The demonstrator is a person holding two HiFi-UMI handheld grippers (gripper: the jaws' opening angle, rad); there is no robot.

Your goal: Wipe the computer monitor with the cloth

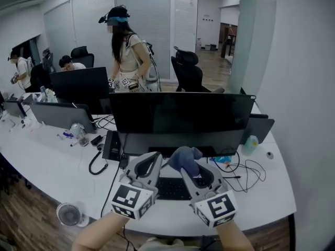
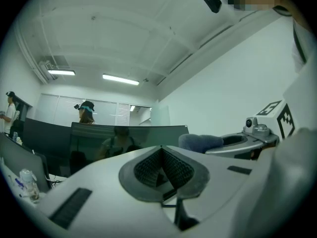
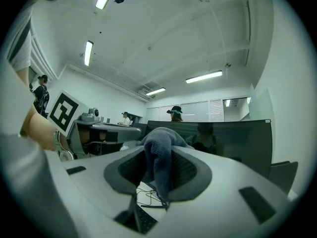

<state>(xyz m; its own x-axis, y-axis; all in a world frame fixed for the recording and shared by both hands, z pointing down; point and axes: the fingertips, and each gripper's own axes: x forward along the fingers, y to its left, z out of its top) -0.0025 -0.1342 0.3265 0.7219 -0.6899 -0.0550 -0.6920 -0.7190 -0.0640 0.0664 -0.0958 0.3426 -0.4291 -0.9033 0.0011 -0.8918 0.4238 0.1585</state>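
looking down in the head view, i see the monitor (image 1: 180, 114) spanning the desk (image 1: 47, 158). its lower edge sits just beyond both tongs and its right edge comes near the wall (image 1: 306, 98). the keyboard (image 1: 172, 188) lies under and between the tongs. loose cables (image 1: 246, 174) trail to the right of it, and there is more clutter off to the left. the left tongs (image 1: 153, 161) and right tongs (image 1: 189, 167) sit side by side, close together, tips toward the screen. the cloth (image 1: 183, 158) is bunched at the right tongs' tip, in front of the monitor's bottom strip. i can't tell from here whether it touches the screen.

in the left gripper view, the left tongs (image 2: 161, 168) are clenched, ribbed pads meeting with nothing between them. the cloth (image 2: 200, 142) shows off to the right, well clear of these jaws, on the nose of the other tongs. the monitor's top edge runs level behind, with bare ceiling above it.

in the right gripper view, the right tongs (image 3: 163, 175) are grasping the cloth (image 3: 159, 155). it is pinched between the pads and humps up over the jaw tips, a fold hanging down. the dark monitor (image 3: 237, 138) fills the space straight ahead and to the right, which the head view doesn't make plain. a gap shows between cloth and screen.
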